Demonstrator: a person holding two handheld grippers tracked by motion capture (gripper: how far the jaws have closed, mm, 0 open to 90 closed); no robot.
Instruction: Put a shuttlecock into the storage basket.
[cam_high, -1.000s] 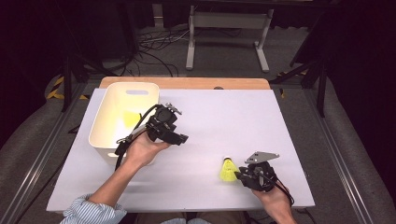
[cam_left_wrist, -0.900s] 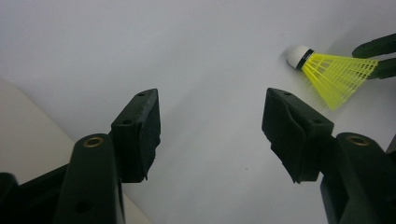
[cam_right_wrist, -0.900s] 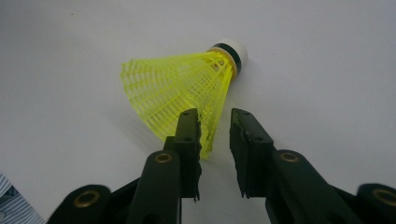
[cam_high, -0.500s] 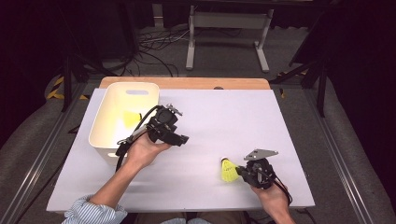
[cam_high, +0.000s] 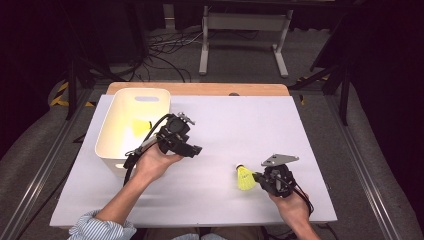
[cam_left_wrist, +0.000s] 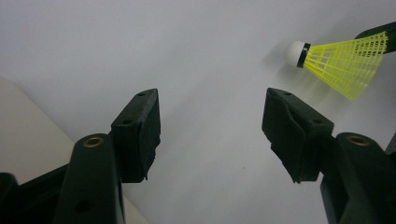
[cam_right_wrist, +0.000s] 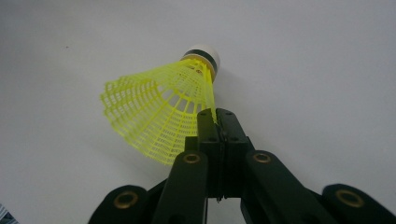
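Right gripper (cam_right_wrist: 215, 122): jaws have just closed, pinching the skirt edge of 1 yellow plastic shuttlecock (cam_right_wrist: 161, 109). Left gripper (cam_left_wrist: 212, 126): jaws spread, empty, beside white plastic bin (cam_high: 116, 131).

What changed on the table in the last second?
The right gripper has just closed on the shuttlecock, pinching its skirt edge. The left gripper stayed open beside the bin, where another yellow shuttlecock lies.
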